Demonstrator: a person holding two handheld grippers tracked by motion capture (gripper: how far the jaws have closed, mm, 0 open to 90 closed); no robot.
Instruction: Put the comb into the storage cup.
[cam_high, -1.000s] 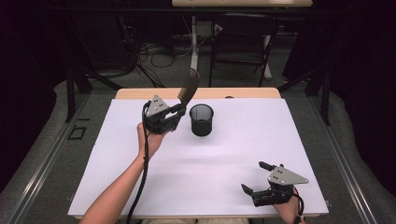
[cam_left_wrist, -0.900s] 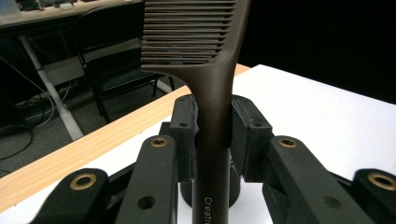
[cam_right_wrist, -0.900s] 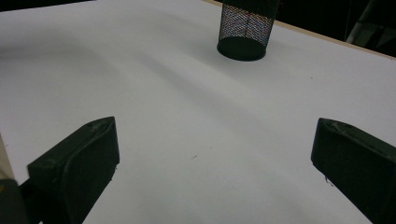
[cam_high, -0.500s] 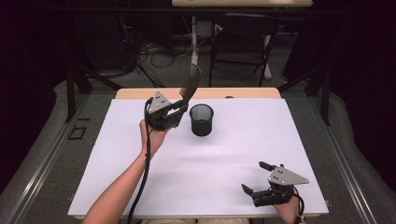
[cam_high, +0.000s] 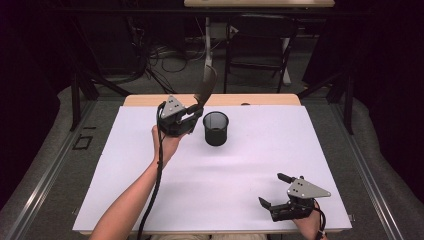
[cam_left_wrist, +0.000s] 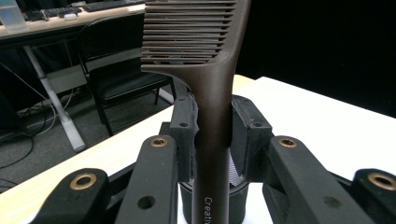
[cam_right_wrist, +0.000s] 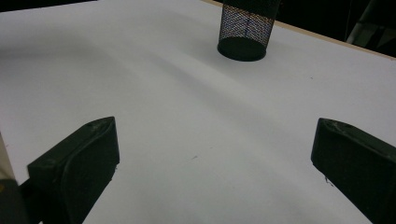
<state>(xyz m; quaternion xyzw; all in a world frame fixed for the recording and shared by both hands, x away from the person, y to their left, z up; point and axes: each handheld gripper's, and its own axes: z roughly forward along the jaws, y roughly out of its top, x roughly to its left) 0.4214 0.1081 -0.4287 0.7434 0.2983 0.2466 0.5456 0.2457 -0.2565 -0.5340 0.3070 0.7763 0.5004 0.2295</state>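
The left tool has a dark brown comb clamped between its pads by the handle; the jaws are closed only as far as the handle allows. The comb stands up with its teeth on top, just beside the black mesh cup and higher than its rim. In my judgement the pick-up is done and the comb is brought close to the cup, but it is not yet inside; what is left is to bring it over the opening, lower it and release it. The right tool rests near the front right corner of the white counter, its jaws wide apart with nothing between them. Compared with one second ago, the comb has moved a little nearer to the cup; the right tool has not moved.
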